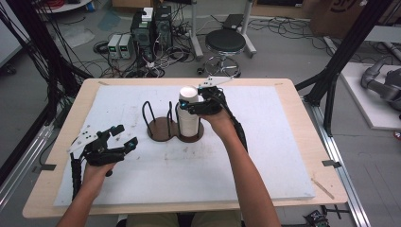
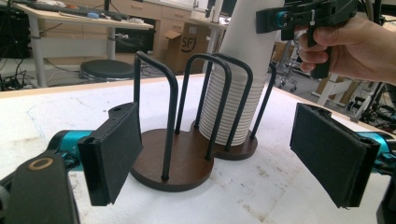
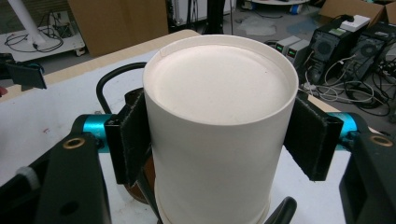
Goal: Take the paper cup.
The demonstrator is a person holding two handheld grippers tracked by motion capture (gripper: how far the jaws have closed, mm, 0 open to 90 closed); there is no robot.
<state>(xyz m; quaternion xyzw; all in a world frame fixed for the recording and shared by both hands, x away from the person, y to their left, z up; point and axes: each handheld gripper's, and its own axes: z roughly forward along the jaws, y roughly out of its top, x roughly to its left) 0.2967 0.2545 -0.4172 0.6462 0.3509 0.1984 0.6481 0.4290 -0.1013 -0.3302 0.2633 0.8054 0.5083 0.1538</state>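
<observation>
Our right tool closes its pads on the top inverted white cup, which sits on the stack below, in the wire holder. We should lift straight up, clear of the loops. Our left tool waits wide open, empty, well apart.

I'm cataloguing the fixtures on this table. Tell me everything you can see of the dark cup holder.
The dark brown figure-eight holder base lies flat mid-table on the white foam mat. It looks wooden, two joined discs, each ringed by upright black wire hoops. The left bay is empty; the right holds the inverted stack of white paper cups, whose top cup the right gripper clasps.
</observation>
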